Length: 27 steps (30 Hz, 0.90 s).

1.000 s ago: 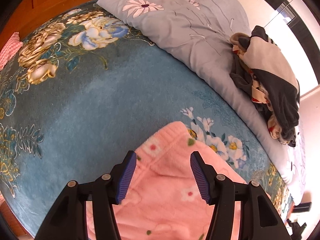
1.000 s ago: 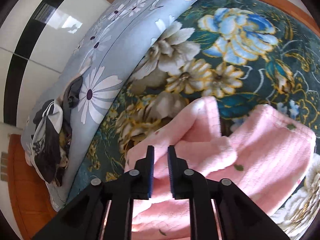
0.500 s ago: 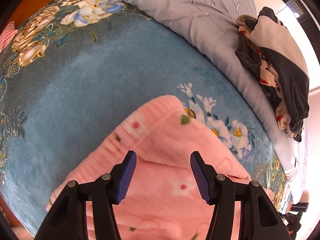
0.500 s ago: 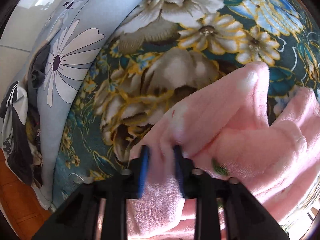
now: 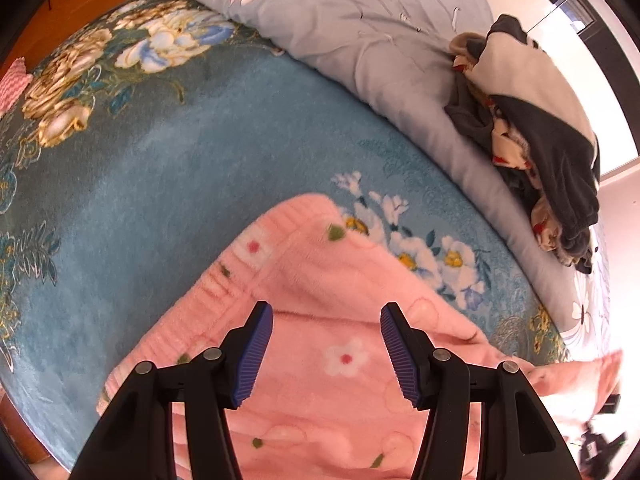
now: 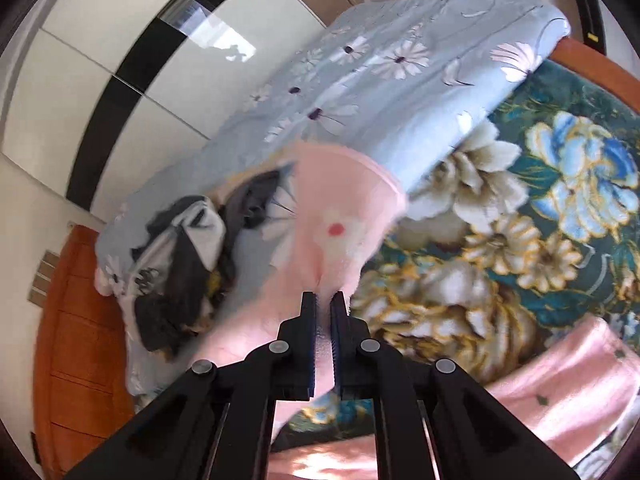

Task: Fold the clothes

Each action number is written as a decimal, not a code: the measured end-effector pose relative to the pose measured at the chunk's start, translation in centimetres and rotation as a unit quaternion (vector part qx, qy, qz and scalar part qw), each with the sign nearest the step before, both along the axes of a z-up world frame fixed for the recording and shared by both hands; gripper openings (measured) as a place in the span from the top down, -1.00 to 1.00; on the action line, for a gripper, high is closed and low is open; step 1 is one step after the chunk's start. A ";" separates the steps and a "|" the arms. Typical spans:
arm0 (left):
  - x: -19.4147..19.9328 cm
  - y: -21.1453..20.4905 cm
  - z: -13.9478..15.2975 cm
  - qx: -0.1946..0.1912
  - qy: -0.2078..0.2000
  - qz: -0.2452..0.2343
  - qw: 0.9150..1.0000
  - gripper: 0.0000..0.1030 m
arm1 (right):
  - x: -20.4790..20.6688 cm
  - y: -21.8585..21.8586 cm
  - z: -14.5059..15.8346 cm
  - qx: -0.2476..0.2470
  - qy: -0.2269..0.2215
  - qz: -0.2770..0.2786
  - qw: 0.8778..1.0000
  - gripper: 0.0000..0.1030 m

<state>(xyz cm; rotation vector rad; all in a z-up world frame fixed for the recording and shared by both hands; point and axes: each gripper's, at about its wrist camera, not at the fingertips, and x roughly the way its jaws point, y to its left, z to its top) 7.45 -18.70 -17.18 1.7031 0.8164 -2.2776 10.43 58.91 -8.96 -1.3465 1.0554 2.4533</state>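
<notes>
Two fisheye views are filled mostly by a bed whose teal floral blanket [image 5: 168, 184] is spread from the left edge to the lower right of the left wrist frame and is seen again across the right half of the right wrist frame [image 6: 560, 216]. A grey-blue daisy-print quilt [image 5: 360, 40] is laid along the top of the left wrist frame and curves down its right side; in the right wrist frame it is seen across the upper middle [image 6: 380, 92]. A wardrobe with white panels and black bands [image 6: 132, 60] is seen at the upper left of the right wrist frame. On the quilt a heap of dark grey and pale clothes [image 5: 536, 140] is piled at the right of the left wrist frame, and at the centre left of the right wrist frame [image 6: 188, 264]. The pink fleece garment [image 5: 320, 344], dotted with small flowers, is spread on the blanket across the bottom centre of the left wrist frame, its ribbed edge turned toward the upper left. The left tongs [image 5: 326, 352] are held spread above it, with nothing pinched. The right tongs [image 6: 325, 320] are pressed together on a fold of the pink fleece garment [image 6: 344, 224], which is lifted off the bed at the frame's centre and looks blurred.
</notes>
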 end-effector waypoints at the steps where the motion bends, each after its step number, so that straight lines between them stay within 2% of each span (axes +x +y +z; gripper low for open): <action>1: 0.1 0.0 -0.3 0.002 -0.005 0.001 1.000 -0.17 | 0.9 0.5 -2.8 -0.001 -0.044 -0.011 0.999 0.87; 3: 0.4 -0.1 -0.5 0.002 -0.011 0.003 1.000 -0.17 | 2.9 1.9 -8.3 -0.017 -0.127 -0.045 0.991 0.87; 4: 0.5 -0.1 -0.5 0.000 -0.012 0.003 1.000 -0.17 | 4.1 2.6 -10.3 -0.035 -0.149 -0.068 0.986 0.87; 6: 0.7 -0.2 -0.4 -0.005 -0.013 0.004 1.000 -0.17 | 6.3 3.8 -12.2 -0.088 -0.139 -0.108 0.980 0.83; 8: 0.7 -0.5 -0.5 -0.009 -0.014 0.008 1.000 -0.17 | 7.3 4.4 -11.9 -0.099 -0.127 -0.127 0.979 0.80; 12: 0.3 -0.8 -0.4 -0.022 -0.008 0.011 1.000 -0.17 | 6.8 5.1 -8.5 -0.027 -0.127 -0.136 0.982 0.71; 13: 0.1 -0.8 -0.5 -0.020 -0.007 0.012 1.000 -0.17 | 5.9 5.0 -7.8 -0.025 -0.118 -0.132 0.984 0.71; 15: -0.4 -1.1 -0.6 -0.015 -0.008 0.020 1.000 -0.17 | 3.3 4.3 -6.9 -0.028 -0.105 -0.119 0.987 0.55; 16: -0.6 -1.2 -0.6 -0.011 -0.007 0.024 1.000 -0.17 | 1.4 3.7 -7.0 -0.038 -0.103 -0.110 0.988 0.33; 17: -0.8 -1.3 -0.5 -0.007 -0.006 0.028 1.000 -0.17 | -0.5 3.1 -7.2 -0.050 -0.102 -0.100 0.988 0.23; 21: -1.5 -2.0 -0.2 0.000 -0.006 0.037 0.999 -0.17 | -7.6 0.7 -9.6 -0.067 -0.146 -0.091 0.983 0.23; 27: -1.7 -2.9 -0.6 -0.002 -0.013 0.039 0.999 -0.17 | -11.8 -0.5 -12.2 -0.017 -0.241 -0.125 0.962 0.23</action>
